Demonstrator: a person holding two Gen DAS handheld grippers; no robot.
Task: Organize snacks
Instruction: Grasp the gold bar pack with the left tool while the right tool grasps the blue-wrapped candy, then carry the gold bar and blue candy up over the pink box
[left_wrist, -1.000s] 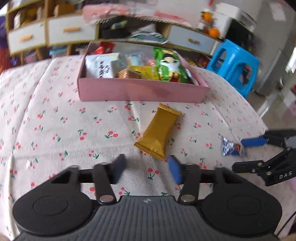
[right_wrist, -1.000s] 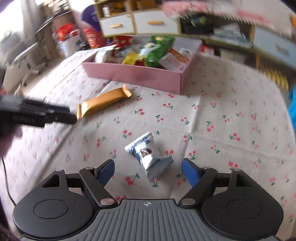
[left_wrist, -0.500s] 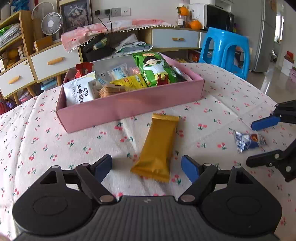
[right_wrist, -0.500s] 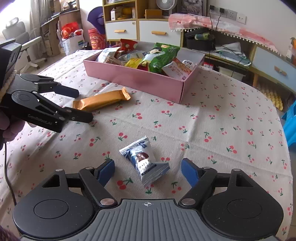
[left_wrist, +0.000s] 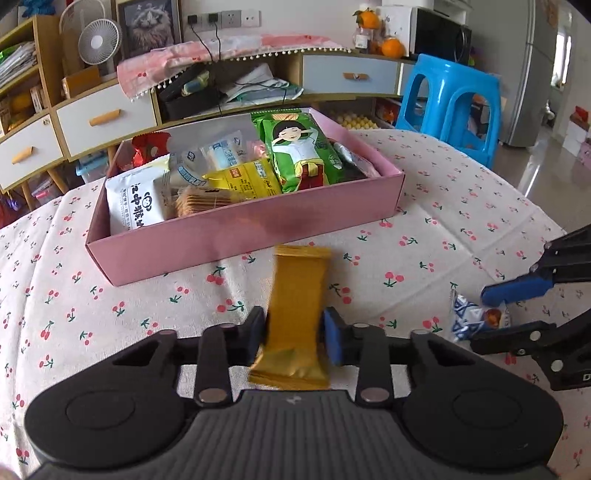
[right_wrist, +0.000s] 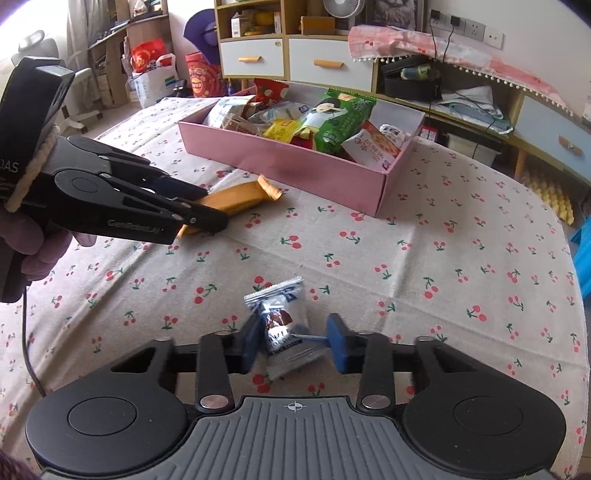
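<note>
The left hand-held gripper (left_wrist: 293, 334) has just squeezed shut on the gold snack bar (left_wrist: 295, 310), which lies on the desk (left_wrist: 110, 314) just in front of the pink box (left_wrist: 221, 236). The right hand-held gripper (right_wrist: 293, 341) has just closed on the small blue-and-white candy packet (right_wrist: 282, 325), nearer the desk's front edge. The box is full of snacks.

A lived-in home room: a desk (left_wrist: 461, 206) under a cherry-print cloth, wooden drawer cabinets (left_wrist: 103, 118) cluttered with papers, a small fan (left_wrist: 99, 41), a framed cat picture (left_wrist: 149, 26), a blue plastic stool (left_wrist: 452, 99), a microwave (left_wrist: 428, 31) with oranges (left_wrist: 392, 47).
</note>
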